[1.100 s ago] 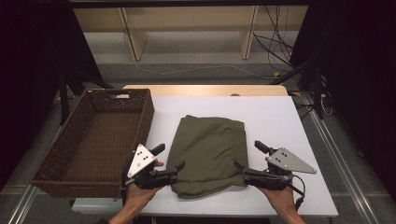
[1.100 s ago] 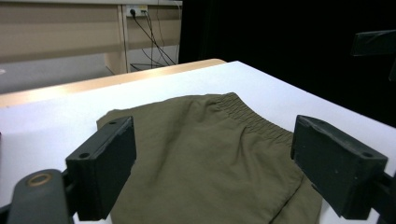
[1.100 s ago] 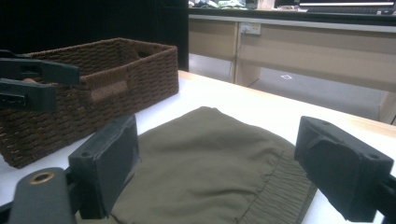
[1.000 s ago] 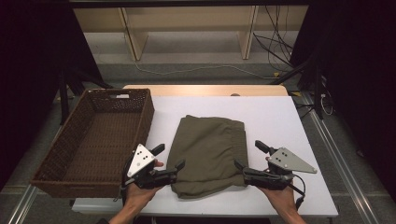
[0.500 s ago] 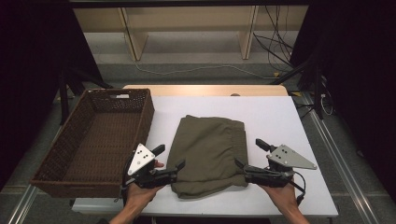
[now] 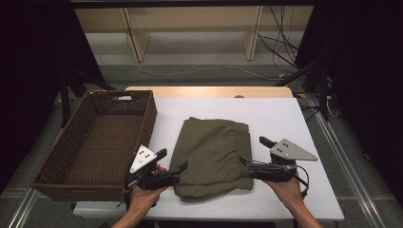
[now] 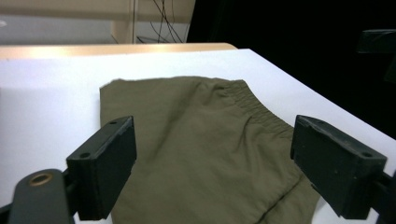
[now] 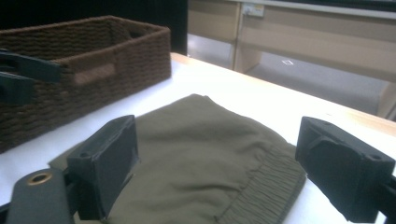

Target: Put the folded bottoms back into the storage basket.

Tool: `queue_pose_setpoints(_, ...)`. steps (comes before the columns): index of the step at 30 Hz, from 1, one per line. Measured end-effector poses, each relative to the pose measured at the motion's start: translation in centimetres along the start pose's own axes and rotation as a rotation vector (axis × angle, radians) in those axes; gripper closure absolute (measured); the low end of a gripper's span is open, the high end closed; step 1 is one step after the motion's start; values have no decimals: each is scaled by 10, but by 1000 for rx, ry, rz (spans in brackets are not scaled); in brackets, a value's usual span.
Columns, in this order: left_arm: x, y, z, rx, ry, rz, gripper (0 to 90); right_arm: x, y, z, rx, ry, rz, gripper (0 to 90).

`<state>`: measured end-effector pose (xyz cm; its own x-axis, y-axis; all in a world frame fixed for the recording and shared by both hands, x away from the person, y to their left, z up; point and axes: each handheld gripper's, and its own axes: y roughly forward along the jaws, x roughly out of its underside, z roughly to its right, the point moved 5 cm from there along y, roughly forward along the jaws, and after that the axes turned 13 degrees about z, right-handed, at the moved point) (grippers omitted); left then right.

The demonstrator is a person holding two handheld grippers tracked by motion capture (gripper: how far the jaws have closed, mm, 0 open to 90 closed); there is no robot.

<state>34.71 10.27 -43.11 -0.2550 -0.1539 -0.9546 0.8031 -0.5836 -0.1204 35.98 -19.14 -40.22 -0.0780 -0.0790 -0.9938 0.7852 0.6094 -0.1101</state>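
At centre frame, a folded olive garment (image 6: 212, 158) lay on the white desk (image 6: 285, 118). The left claw (image 6: 172, 170) and right claw (image 6: 250, 166), both spread, had barely shifted, poised at its lower corners, likely before gripping.

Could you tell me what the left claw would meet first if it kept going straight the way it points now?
Most likely the folded olive garment: the left claw is open, its jaws framing the cloth's near left edge. Whether it already touches is unclear.

On the table (image 6: 285, 114), a basket (image 6: 95, 142) sits left of folded trousers (image 6: 214, 152); tongs flank the trousers' near corners.
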Motion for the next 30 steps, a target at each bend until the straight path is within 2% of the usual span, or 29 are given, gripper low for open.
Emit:
queue_pose_setpoints(3, 1, 2, 0, 5, -20, -18, 143, 4, 4, 3, 1, -9, -34, 148)
queue_pose_setpoints(6, 3, 3, 0, 8, -58, -42, 143, 6, 8, 7, 3, -9, -51, 148)
queue_pose_setpoints(8, 5, 4, -3, -14, -85, -72, 146, 7, 12, 13, 19, -3, -72, 148)
queue_pose_setpoints(14, 9, 6, -9, -53, -111, -113, 149, 13, 24, 26, 48, 19, -126, 147)
queue_pose_setpoints(16, 12, 7, -11, -84, -121, -147, 154, 14, 28, 32, 54, 31, -139, 146)
queue_pose_setpoints(19, 16, 9, -16, -100, -162, -181, 155, 15, 33, 39, 62, 56, -158, 144)
queue_pose_setpoints(21, 22, 10, -21, -134, -202, -219, 157, 18, 40, 46, 60, 68, -191, 140)
queue_pose_setpoints(22, 22, 10, -21, -134, -202, -219, 161, 18, 40, 46, 60, 68, -191, 140)
queue_pose_setpoints(24, 26, 12, -24, -158, -232, -246, 167, 23, 48, 51, 40, 91, -227, 141)
queue_pose_setpoints(25, 29, 12, -27, -168, -245, -274, 167, 25, 50, 53, 33, 97, -239, 141)
queue_pose_setpoints(26, 29, 12, -27, -168, -245, -274, 167, 25, 50, 53, 33, 97, -239, 141)
queue_pose_setpoints(27, 32, 12, -29, -171, -259, -294, 167, 28, 55, 56, 17, 118, -268, 141)
queue_pose_setpoints(30, 34, 13, -29, -172, -279, -317, 167, 30, 60, 58, 14, 118, -289, 141)
